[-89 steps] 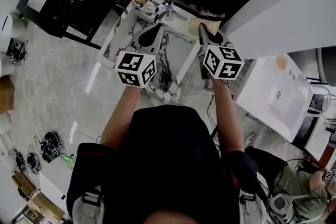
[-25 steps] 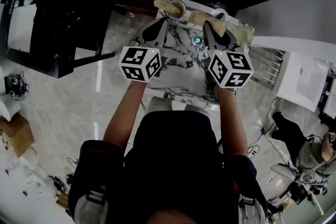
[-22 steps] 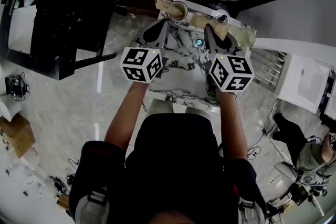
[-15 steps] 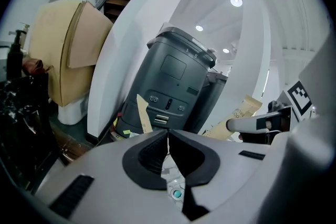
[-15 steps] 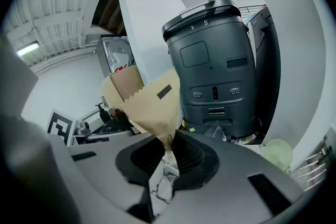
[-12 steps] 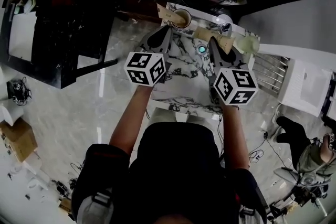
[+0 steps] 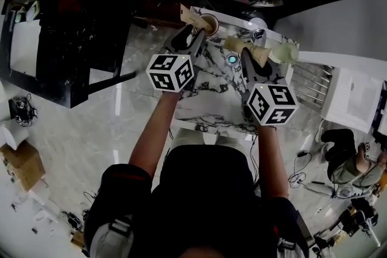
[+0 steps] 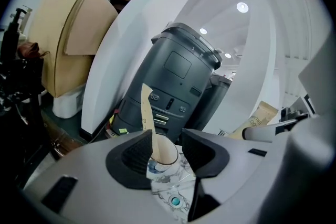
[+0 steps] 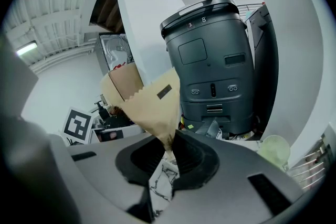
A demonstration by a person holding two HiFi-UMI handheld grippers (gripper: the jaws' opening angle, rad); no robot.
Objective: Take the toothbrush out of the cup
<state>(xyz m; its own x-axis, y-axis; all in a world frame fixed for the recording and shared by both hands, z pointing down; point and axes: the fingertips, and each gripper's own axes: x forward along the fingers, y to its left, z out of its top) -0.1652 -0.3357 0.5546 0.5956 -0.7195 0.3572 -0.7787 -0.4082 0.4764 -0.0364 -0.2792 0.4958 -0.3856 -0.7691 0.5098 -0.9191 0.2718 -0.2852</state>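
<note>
A pale cup [image 7: 210, 23] stands at the far edge of the marble table [image 7: 208, 103]. A flat tan toothbrush [image 7: 188, 13] leans out of it to the left. In the left gripper view the cup [image 8: 168, 158] sits just ahead, framed by the two fingers, with the toothbrush [image 8: 146, 110] rising by the left finger. My left gripper [image 7: 192, 38] [image 8: 165, 140] is opening and its pads touch nothing. My right gripper [image 7: 251, 61] [image 9: 165, 153] is shut on a tan paper packet [image 9: 152, 102] with a serrated edge [image 7: 240, 45].
On the table lie a small teal-centred disc [image 7: 232, 59], a shiny metal piece [image 7: 259, 24] and a pale green round lid [image 7: 284, 54]. A dark grey machine [image 8: 181, 78] stands behind the table. A white basin unit [image 7: 357, 99] is at right, a black frame [image 7: 66, 39] at left.
My left gripper has moved forward and down to the cup, and its jaws have gone from shut to open. The right gripper has kept hold of the paper packet.
</note>
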